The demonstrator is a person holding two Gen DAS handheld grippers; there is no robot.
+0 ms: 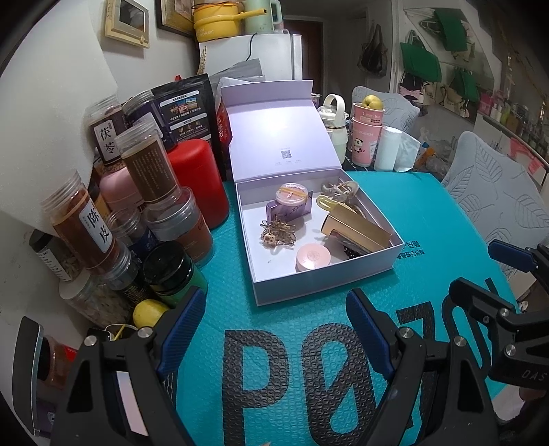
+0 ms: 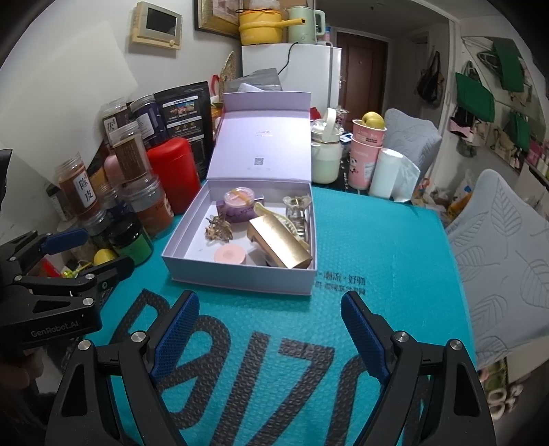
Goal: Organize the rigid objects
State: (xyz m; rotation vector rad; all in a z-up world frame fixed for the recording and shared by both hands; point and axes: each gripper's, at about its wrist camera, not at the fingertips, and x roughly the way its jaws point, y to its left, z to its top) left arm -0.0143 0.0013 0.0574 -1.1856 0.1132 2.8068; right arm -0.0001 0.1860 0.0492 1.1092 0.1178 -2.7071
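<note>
On the teal bubble-textured mailer (image 2: 394,240) that covers the table stands a pale lilac cardboard gift box (image 2: 240,278), rectangular, its hinged lid (image 1: 278,133) propped upright at the back with a small QR code printed inside. In the box lie a long gold carton (image 2: 278,245) tilted across the right side, a round pink compact (image 1: 313,256) near the front wall, a clear round jar with a pink lid (image 1: 292,192) on a purple carton at the back, a tangled gold hair clip (image 1: 278,233) and a pale claw clip (image 2: 298,206) in the far right corner.

The mailer's dimpled surface carries big black letters, "P0" readable in the left wrist view, and a line of small Chinese print beside the box.

Left of the box crowd clear ribbed plastic jars with paper labels in Chinese, one reading 陈皮 (image 1: 97,223), around a smooth red canister (image 1: 199,182). Behind stand stacked pink paper cups (image 2: 367,151) holding a yellow-green fruit, a white fridge (image 2: 291,68) and a yellow pot marked "Mini Cooker" (image 1: 216,24).

The left gripper (image 1: 274,329) and right gripper (image 2: 271,329) both hover over bare mailer in front of the box, blue-padded jaws spread wide, holding nothing. The left gripper's body reads "GenRobot.AI" in the right wrist view.
</note>
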